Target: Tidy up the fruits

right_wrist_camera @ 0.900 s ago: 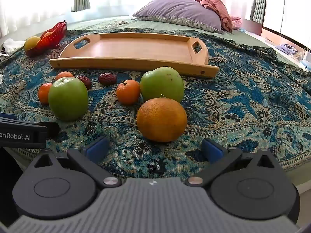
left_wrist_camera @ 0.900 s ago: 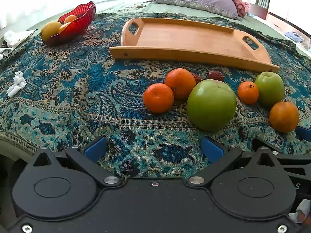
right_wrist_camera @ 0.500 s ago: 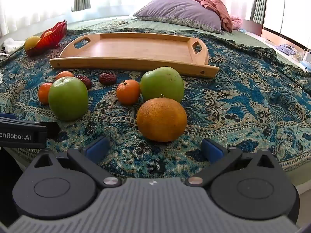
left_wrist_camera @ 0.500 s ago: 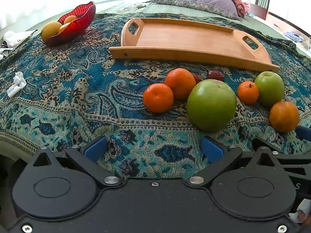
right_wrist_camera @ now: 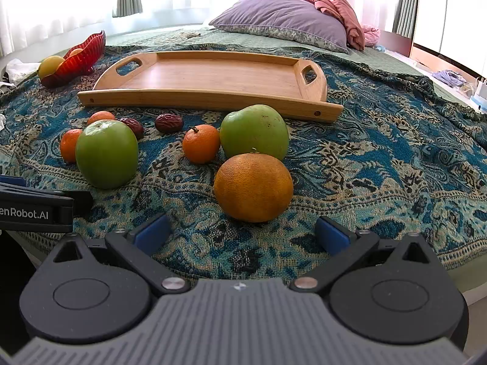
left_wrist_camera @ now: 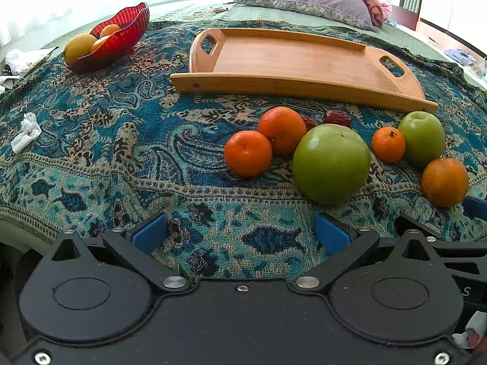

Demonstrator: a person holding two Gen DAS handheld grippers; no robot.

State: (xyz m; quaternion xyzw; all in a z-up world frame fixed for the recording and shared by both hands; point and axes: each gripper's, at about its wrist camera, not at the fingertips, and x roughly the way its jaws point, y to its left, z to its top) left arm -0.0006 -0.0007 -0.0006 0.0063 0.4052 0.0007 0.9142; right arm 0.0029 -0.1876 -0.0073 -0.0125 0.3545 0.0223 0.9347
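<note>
Flat wooden handled tray (right_wrist_camera: 213, 76) holds nothing; red ribbed glass bowl (left_wrist_camera: 121, 35) w/ yellow-orange fruits. Loose oranges, green apples on bed's blue paisley cloth (right_wrist_camera: 380, 164). Both grippers' fingers wide apart, gripping nothing.

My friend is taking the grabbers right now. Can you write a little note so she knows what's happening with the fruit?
Left hand-held gripper: open, empty, low over the blue cloth.
Right hand-held gripper: open, empty, facing the big orange.
Wooden tray: nothing on it.
On the cloth in front of the tray: two green apples, four oranges and tangerines, two dates.
Red bowl, far left, holds some yellow and orange fruit.
Done: nothing picked up.
Left: all loose fruit, probably into the tray.
</note>
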